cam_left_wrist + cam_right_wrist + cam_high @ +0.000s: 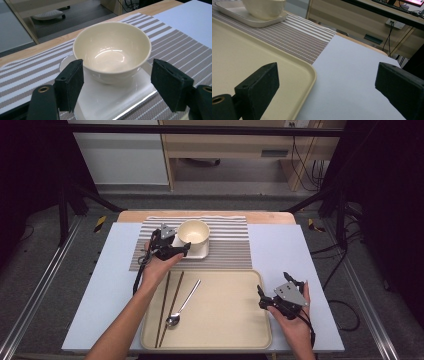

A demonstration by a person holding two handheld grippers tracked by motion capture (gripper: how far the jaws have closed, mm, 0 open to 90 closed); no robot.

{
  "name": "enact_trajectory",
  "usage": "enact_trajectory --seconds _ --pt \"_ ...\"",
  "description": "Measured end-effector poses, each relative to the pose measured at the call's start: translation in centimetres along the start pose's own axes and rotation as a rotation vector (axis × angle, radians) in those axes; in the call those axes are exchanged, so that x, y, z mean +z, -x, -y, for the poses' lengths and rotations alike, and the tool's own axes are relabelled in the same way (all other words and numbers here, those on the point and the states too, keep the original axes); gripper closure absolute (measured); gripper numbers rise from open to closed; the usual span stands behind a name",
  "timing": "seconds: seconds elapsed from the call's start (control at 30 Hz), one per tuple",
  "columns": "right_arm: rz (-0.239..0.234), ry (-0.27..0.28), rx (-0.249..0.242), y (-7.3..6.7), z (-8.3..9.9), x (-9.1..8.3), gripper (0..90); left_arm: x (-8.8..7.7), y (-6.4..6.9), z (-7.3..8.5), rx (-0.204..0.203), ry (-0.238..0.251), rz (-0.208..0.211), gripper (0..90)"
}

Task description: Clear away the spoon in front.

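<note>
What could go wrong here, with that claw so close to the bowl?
The left gripper stands open right beside the cream ceramic bowl, which sits on a white square plate; a careless nudge might slide or tip the bowl. Pulling back, the hand could also brush the dark chopsticks and metal spoon lying loose on the beige plastic tray.

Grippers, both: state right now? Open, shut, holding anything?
Left gripper: open, holding nothing; jaws stand apart, level with the bowl on its plate.
Right gripper: open, empty, by the tray's right rim.
</note>
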State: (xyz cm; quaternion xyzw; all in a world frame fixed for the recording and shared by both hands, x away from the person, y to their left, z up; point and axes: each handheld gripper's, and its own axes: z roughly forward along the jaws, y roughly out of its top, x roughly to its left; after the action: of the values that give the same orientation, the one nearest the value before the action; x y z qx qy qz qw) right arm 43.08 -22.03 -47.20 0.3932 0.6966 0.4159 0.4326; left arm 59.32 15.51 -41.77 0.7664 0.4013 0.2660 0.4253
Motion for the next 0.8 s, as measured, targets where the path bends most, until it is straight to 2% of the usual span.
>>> enact_trajectory --seconds 0.23,0.3,0.4,0.6,0.7,0.8 --pt "0.000 0.001 0.007 0.0 0.0 0.0 5.8 1.5 -0.3 -1.3 0.012 0.010 -0.022 26.1" --pt "0.001 0.001 0.006 0.0 -0.1 0.0 5.8 1.9 -0.5 -1.5 0.015 0.031 -0.035 26.7" --pt "0.002 0.001 0.005 0.0 -0.1 0.0 5.9 2.5 -0.7 -1.8 0.016 0.015 -0.050 26.3" --pt "0.003 0.002 0.007 0.1 0.0 0.0 6.0 2.9 -1.0 -2.4 -0.011 0.036 -0.059 26.9" --pt "0.001 0.002 0.008 0.1 0.0 0.0 6.0 3.2 -1.4 -2.3 -0.018 0.013 -0.065 26.3" --pt "0.001 0.001 0.007 0.1 0.0 0.0 6.0 3.5 -1.8 -2.5 -0.031 0.010 -0.070 26.3"
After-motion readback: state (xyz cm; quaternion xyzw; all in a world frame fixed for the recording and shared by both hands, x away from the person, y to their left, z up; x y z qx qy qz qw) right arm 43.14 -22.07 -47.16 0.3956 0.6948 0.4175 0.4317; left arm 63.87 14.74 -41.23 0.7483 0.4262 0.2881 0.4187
